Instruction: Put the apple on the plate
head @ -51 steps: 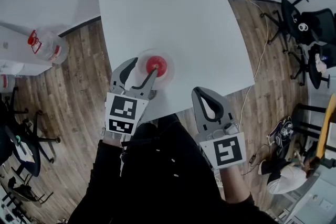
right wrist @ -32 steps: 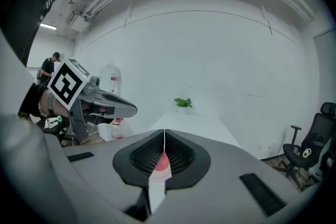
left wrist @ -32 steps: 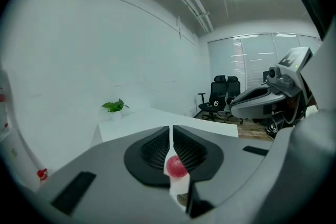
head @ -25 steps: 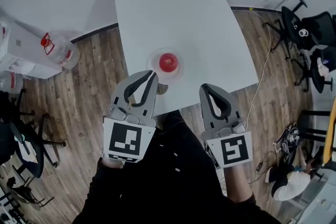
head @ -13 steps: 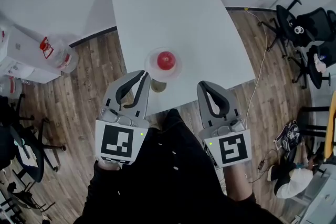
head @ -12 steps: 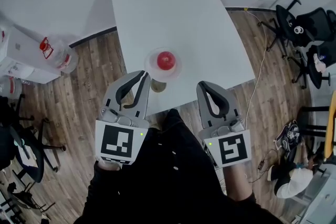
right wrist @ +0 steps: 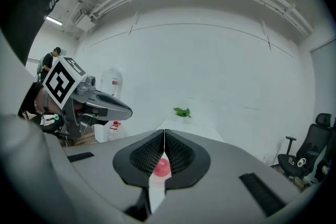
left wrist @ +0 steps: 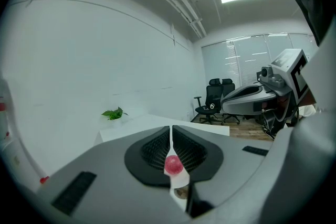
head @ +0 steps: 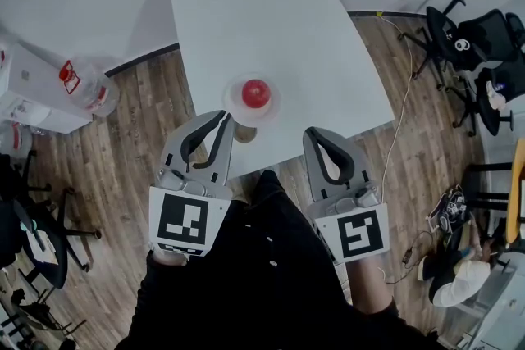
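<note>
Red apple (head: 256, 93): seated on plate (head: 274, 107), just ahead of left claw (head: 223, 117), ahead-left of right claw (head: 317, 135). Both claws: jaws pressed together, empty, touching nothing. Hazard: plate lies near the surface (head: 271, 20) edge; a careless sweep from either claw could jolt it, rolling the apple off.

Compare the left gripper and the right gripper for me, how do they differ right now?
The left gripper reaches nearer the plate with the apple; the right gripper sits farther off. The left leans rightward in the head view, the right leftward. Both have jaws shut and empty.
</note>
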Demonstrator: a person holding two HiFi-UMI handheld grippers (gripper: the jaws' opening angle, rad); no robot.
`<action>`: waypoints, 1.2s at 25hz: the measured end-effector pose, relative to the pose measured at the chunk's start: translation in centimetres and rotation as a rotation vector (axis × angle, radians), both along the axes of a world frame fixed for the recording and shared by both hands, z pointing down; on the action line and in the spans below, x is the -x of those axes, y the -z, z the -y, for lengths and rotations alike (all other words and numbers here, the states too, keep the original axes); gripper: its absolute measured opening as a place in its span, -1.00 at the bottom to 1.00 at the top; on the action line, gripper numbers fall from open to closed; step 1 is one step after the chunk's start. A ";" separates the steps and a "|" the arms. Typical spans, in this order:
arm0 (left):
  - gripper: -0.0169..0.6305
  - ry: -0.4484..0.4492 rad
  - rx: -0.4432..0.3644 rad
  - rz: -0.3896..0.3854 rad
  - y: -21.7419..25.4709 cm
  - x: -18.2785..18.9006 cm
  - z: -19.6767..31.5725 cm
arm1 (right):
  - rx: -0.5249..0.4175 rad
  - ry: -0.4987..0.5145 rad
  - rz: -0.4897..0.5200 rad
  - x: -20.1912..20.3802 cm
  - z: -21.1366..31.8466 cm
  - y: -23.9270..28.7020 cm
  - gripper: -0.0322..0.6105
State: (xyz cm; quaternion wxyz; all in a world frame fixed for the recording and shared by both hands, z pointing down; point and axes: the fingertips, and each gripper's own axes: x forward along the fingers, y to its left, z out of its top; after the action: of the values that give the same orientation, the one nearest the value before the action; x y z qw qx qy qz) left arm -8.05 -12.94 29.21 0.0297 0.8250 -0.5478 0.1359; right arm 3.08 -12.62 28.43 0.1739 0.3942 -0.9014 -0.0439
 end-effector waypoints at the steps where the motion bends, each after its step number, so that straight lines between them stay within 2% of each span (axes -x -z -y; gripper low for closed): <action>1: -0.86 0.000 -0.001 0.000 0.0 0.0 0.0 | 0.000 -0.002 0.000 0.0 0.0 0.0 -0.77; 30: -0.86 -0.014 -0.005 -0.010 -0.2 0.8 -1.0 | 0.000 -0.007 -0.024 0.7 -1.5 -0.2 -0.77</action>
State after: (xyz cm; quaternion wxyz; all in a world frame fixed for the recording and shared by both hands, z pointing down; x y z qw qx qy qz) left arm -8.89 -11.93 29.43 0.0295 0.8297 -0.5420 0.1307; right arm 2.41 -11.09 28.68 0.1851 0.3968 -0.8978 -0.0480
